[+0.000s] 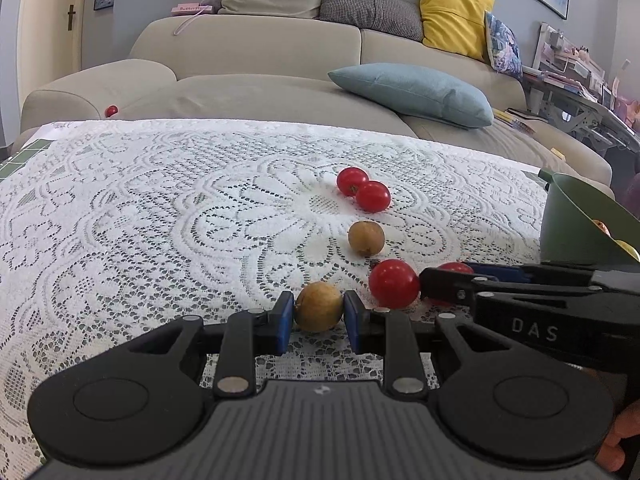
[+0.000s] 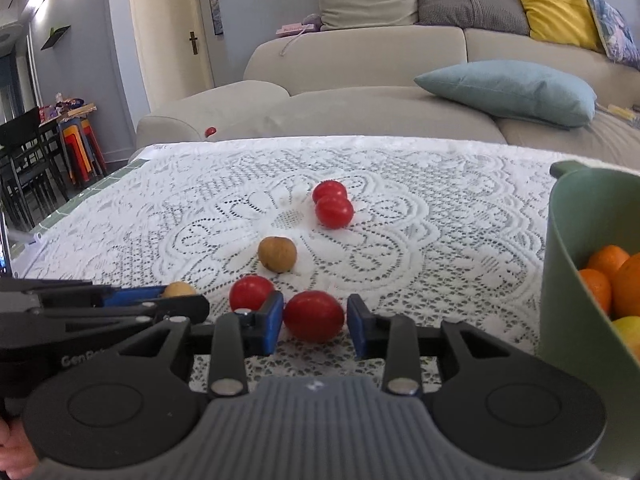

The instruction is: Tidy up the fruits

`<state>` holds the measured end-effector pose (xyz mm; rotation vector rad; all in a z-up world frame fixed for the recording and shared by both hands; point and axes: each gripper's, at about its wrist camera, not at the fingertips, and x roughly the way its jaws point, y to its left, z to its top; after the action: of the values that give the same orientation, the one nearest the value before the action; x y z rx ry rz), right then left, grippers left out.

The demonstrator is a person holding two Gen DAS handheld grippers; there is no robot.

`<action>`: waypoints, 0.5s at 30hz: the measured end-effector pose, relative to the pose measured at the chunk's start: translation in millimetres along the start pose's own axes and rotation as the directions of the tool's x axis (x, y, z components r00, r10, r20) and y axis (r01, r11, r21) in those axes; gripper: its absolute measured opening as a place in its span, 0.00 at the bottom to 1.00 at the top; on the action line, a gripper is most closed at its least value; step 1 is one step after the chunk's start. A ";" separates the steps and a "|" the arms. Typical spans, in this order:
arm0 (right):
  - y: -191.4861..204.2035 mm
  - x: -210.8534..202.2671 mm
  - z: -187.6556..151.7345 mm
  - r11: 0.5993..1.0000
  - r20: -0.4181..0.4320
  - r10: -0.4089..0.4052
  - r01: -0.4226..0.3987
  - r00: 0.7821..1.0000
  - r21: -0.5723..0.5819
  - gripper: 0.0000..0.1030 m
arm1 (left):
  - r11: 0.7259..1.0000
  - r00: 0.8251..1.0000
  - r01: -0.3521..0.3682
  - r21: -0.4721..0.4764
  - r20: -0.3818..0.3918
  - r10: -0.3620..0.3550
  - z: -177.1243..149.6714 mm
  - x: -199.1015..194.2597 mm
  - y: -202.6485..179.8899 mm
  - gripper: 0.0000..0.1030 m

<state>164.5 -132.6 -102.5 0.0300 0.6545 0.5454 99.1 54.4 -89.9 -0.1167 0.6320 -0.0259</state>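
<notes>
Nearest the bowl (image 2: 568, 280), right gripper (image 2: 314, 322) straddles a tomato (image 2: 314, 316), right pad not touching; left gripper (image 1: 319, 314) beside it clamps a longan (image 1: 319, 307). Beyond: another tomato (image 2: 251, 292), longan (image 2: 277, 255), two more tomatoes (image 2: 334, 211). Oranges (image 2: 608, 272) already in bowl; most left
</notes>
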 end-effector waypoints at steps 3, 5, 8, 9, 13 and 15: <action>0.7 3.6 2.4 1.000 -0.012 0.011 -0.011 1.000 0.014 0.33 | 1.000 1.000 -0.001 0.001 0.000 0.001 -0.1 -0.2 -0.1 0.29; 2.7 3.2 1.7 1.000 -0.014 0.000 0.000 1.000 0.002 0.30 | 1.000 1.000 -0.001 0.004 0.000 0.001 -0.3 0.2 -0.2 0.29; 5.4 0.2 0.7 1.000 -0.018 -0.009 0.009 1.000 -0.024 0.29 | 1.000 1.000 -0.002 0.008 0.001 0.002 -1.1 0.3 -0.4 0.29; 5.5 -0.6 0.2 1.000 -0.019 -0.010 0.010 1.000 -0.027 0.29 | 1.000 1.000 -0.002 0.010 0.001 0.002 -1.6 0.3 -0.7 0.29; 8.1 -3.0 -2.2 0.999 -0.028 -0.020 0.018 0.999 -0.051 0.29 | 1.000 1.000 -0.007 0.012 -0.002 0.007 -2.5 0.0 -1.8 0.29; 8.7 -4.0 -2.6 0.998 -0.027 -0.023 0.022 0.999 -0.056 0.28 | 1.000 1.000 -0.012 0.012 -0.005 0.012 -1.5 -0.5 -2.4 0.29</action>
<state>156.2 -127.5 -100.6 -0.0377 0.6655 0.5429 97.9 51.9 -90.5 -0.1016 0.6374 -0.0185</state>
